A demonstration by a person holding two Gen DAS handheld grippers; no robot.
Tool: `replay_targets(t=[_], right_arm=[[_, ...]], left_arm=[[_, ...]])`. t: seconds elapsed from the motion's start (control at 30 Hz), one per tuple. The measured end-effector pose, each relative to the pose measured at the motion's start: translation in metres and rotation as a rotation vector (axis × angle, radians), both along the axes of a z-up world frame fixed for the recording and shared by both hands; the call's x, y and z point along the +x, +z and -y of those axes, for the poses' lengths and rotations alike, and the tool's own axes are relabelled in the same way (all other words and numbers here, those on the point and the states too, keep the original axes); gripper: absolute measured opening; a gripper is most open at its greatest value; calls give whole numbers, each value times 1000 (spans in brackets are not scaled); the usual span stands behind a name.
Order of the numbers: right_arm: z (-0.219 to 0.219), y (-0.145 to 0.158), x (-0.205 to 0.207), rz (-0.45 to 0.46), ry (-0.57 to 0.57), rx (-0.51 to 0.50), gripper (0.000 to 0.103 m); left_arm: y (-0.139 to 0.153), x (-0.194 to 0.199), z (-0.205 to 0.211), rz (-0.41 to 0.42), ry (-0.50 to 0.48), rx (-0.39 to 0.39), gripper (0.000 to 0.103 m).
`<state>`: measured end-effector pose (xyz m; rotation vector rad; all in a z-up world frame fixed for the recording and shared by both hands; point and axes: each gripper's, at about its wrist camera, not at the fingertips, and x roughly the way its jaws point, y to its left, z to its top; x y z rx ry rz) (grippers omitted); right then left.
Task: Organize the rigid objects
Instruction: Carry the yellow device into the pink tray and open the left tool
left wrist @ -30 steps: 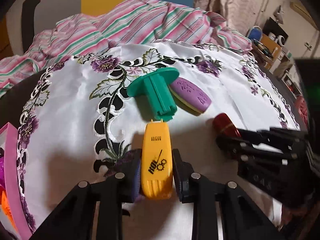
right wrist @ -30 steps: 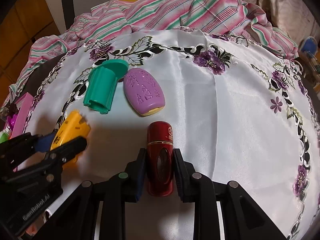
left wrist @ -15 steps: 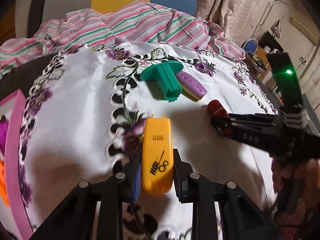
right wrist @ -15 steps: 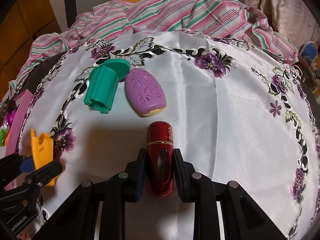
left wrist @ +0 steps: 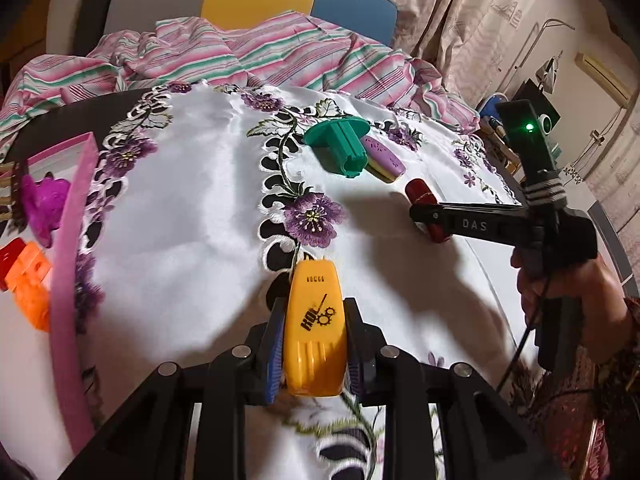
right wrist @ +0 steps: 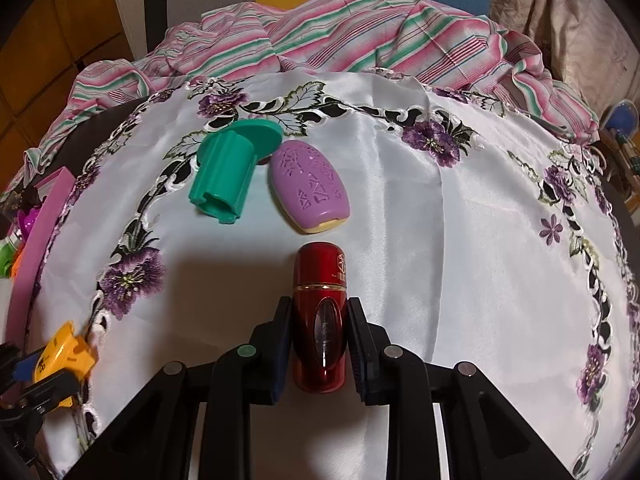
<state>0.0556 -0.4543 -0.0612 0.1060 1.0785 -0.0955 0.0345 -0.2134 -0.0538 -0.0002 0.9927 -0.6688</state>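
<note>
My left gripper (left wrist: 315, 316) is shut on a yellow plastic piece (left wrist: 315, 332) with a black gear logo, held above the white embroidered cloth (left wrist: 180, 220); it also shows in the right wrist view (right wrist: 60, 364). My right gripper (right wrist: 319, 312) is shut on a dark red cylinder (right wrist: 320, 320) lying on the cloth, also seen in the left wrist view (left wrist: 424, 208). A green flanged plastic part (right wrist: 230, 168) and a purple oval case (right wrist: 308, 186) lie side by side beyond it.
A pink-rimmed tray (left wrist: 68, 248) at the left holds a magenta piece (left wrist: 42, 204) and an orange piece (left wrist: 30, 284). A striped pink cloth (right wrist: 340, 36) is bunched at the far edge. The person's hand (left wrist: 568, 292) holds the right gripper's handle.
My left gripper has carried the yellow piece away from the green part, back and left toward the pink tray. The right gripper has stayed on the red cylinder.
</note>
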Motion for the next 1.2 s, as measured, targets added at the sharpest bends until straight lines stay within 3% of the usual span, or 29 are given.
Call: replay_targets(t=[0.23, 0.5, 0.77, 1.2], right_arm=[[-21, 9, -7, 30, 0, 90, 26], [-57, 15, -10, 54, 74, 102, 26], [-61, 18, -14, 78, 87, 109, 26], [-92, 36, -24, 173, 139, 148, 26]], left_arm=[[10, -13, -23, -7, 7, -53, 26], [32, -21, -66, 10, 55, -129, 26], [38, -19, -129, 49, 177, -158, 26], [14, 5, -236, 41, 436, -141, 26]])
